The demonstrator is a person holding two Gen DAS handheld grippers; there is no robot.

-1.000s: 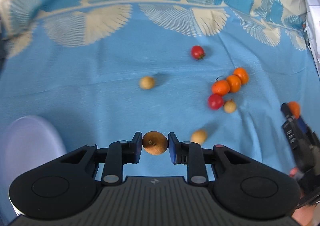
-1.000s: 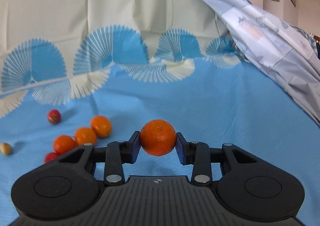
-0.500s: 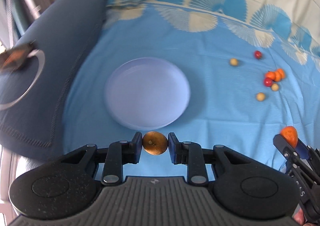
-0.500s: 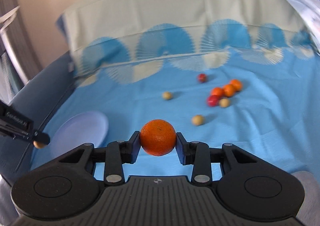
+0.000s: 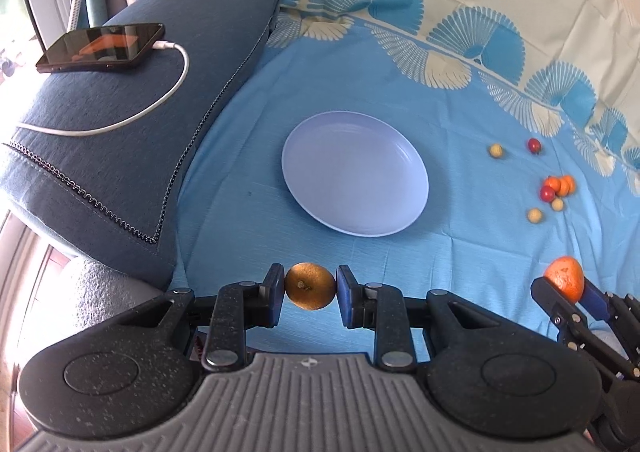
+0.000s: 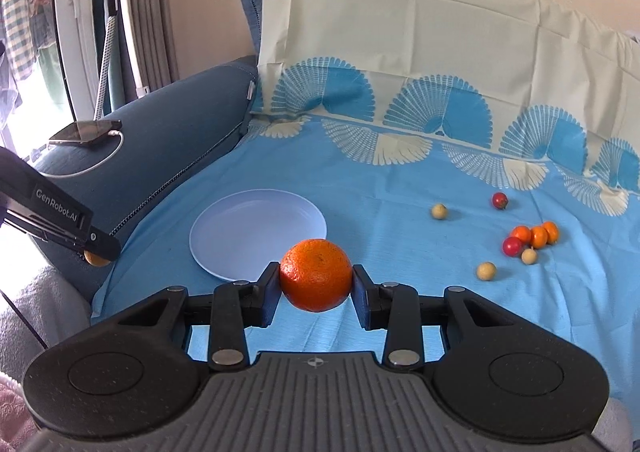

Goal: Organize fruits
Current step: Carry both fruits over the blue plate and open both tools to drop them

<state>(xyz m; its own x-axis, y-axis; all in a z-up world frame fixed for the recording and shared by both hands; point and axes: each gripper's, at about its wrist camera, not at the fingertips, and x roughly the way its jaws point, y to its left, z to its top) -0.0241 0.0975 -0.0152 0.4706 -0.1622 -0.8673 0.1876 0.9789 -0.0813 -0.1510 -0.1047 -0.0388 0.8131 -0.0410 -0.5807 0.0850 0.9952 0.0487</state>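
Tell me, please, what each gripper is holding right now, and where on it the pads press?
The left gripper clamps a small brownish-orange fruit across its sides. The right gripper clamps a larger orange likewise, a pad on each opposite side.

A home bedroom; patterned bedsheet (image 6: 400, 188), pillow (image 6: 168, 132), charging phone (image 5: 100, 46).

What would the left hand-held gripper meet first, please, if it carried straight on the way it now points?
Probably the pale plate: it lies directly ahead of the left hand-held gripper, which holds a brownish fruit. Depth is uncertain; it might reach the blue sheet short of the rim.
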